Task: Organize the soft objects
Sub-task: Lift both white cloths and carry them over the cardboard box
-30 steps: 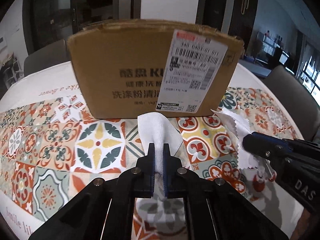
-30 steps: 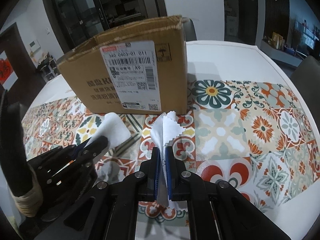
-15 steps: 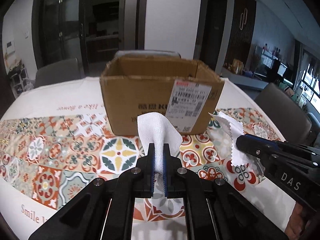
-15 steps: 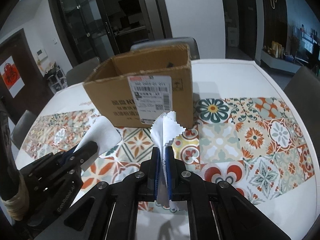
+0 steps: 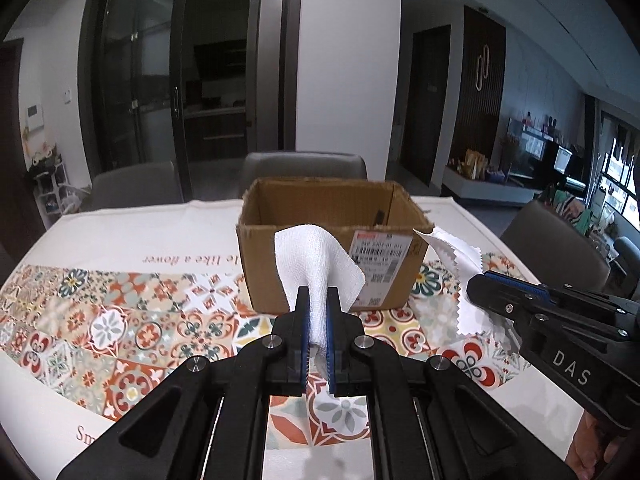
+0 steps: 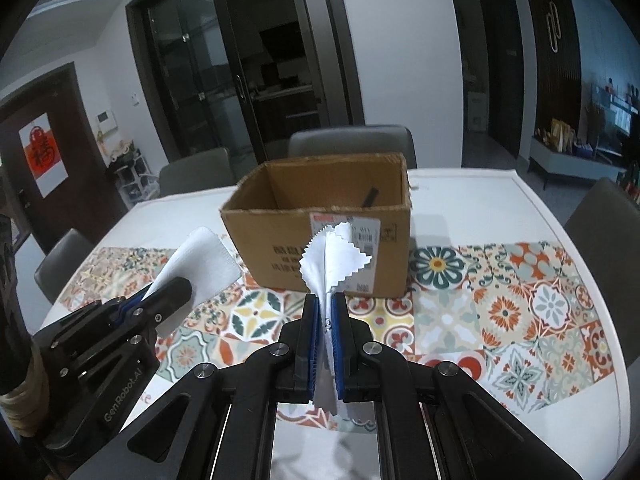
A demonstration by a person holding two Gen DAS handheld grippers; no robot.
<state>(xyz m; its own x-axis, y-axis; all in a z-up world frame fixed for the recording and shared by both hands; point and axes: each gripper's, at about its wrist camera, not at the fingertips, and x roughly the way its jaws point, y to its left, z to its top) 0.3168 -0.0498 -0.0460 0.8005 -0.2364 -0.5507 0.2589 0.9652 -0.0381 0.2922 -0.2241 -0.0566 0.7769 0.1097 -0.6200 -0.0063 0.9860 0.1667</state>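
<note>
We see a dim dining room: dark glass doors [image 5: 160, 92] behind, a white pillar [image 5: 344, 60] in the middle, grey chairs [image 5: 304, 166] at the far edge of the table [image 5: 120, 228]. The table is white-topped, and a runner [image 5: 120, 320] of orange, teal and cream tile patterns covers its near half. Toward the far side an open cardboard box [image 5: 320, 240] sits partly on the runner, a white shipping label [image 5: 382, 252] on its near wall; a small dark item [image 6: 370, 196] lies inside, too small for us to identify.

Both tools hang above the runner, short of the box. The left gripper [image 5: 318, 308] is clamped on a white woven cloth [image 5: 316, 260], which stands up between the blue pads [image 5: 304, 320] and fans out. The right gripper [image 6: 325, 312] is pressed tight on a thin white cloth with pinked edges [image 6: 336, 256], also upright. The two cloths are apart, side by side, neither touching the box.
</note>
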